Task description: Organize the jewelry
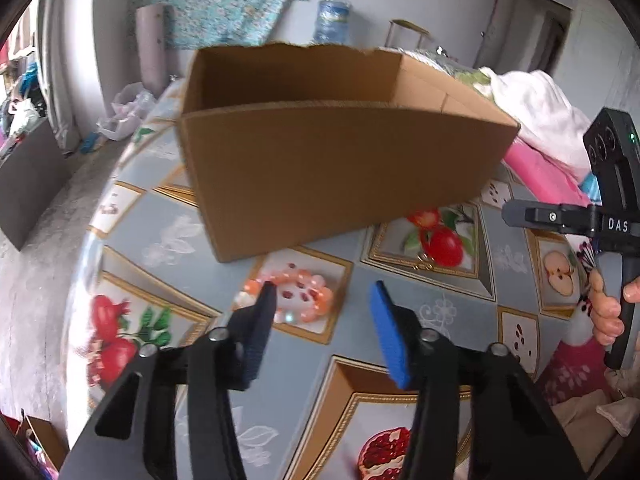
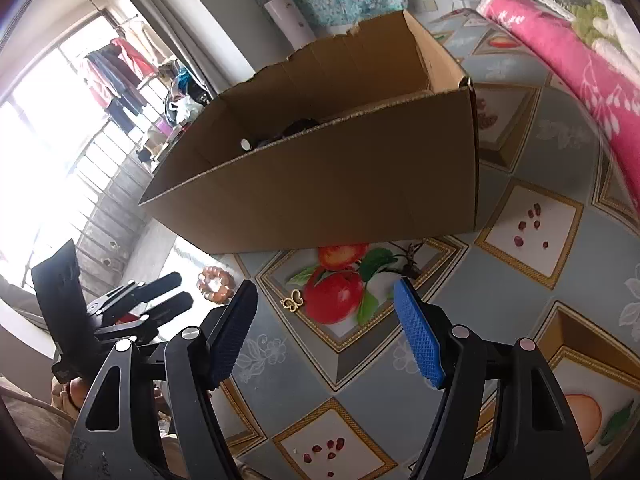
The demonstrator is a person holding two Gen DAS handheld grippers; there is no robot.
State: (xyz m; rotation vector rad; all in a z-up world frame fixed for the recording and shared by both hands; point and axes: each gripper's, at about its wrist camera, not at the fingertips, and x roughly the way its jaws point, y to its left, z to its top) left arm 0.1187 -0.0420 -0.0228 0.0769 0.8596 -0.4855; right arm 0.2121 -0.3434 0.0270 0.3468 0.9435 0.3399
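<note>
I am reaching for the bead bracelet (image 1: 298,296) low in the frame, left gripper (image 1: 324,292) partly open, holding nothing. Next I am needing to straddle its rim, then lift it toward the cardboard box (image 1: 336,160). My right gripper (image 2: 326,294) is hanging wide, empty.

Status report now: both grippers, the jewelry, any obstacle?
Left gripper open, over the orange-pink bead bracelet. Right gripper open, empty, near the small gold butterfly pendant. Brown cardboard box behind them; path clear.

The left tool (image 1: 324,292) and right tool (image 2: 326,292) are alike, each with black angular finger arms joined by round silver screws and tipped with ribbed blue pads, while the right one's black handle carries white "DAS" lettering and a small green light.
</note>
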